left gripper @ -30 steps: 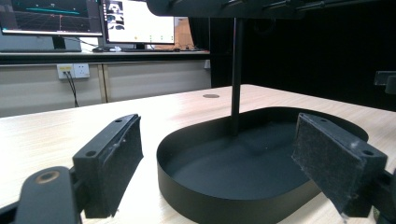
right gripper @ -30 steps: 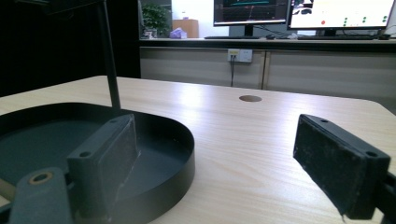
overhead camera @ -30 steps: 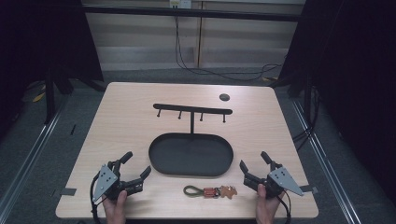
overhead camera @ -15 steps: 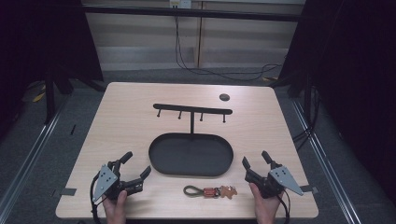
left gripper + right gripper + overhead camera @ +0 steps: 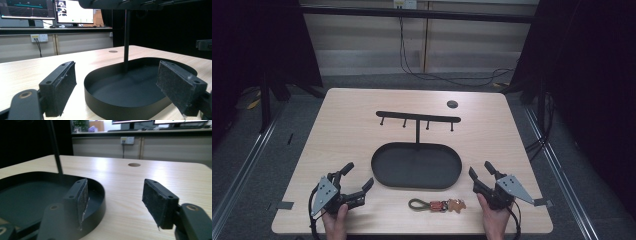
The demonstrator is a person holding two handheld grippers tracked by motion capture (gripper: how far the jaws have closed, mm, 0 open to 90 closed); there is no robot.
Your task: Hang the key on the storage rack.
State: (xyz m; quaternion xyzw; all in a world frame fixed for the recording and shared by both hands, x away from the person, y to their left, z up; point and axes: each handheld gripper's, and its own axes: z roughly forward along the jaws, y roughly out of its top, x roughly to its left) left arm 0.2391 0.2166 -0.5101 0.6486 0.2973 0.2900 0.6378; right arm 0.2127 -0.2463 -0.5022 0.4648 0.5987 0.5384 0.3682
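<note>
High view puts the keychain (image 5: pixel 437 204) lengthwise along the table's (image 5: pixel 347 130) near edge, nearer the right gripper (image 5: pixel 482 176) than the left gripper (image 5: pixel 358 177), both agape and empty.

L hand-held gripper (image 5: pixel 354 178) & R hand-held gripper (image 5: pixel 480 172): both held low, jaws spread wide.
</note>
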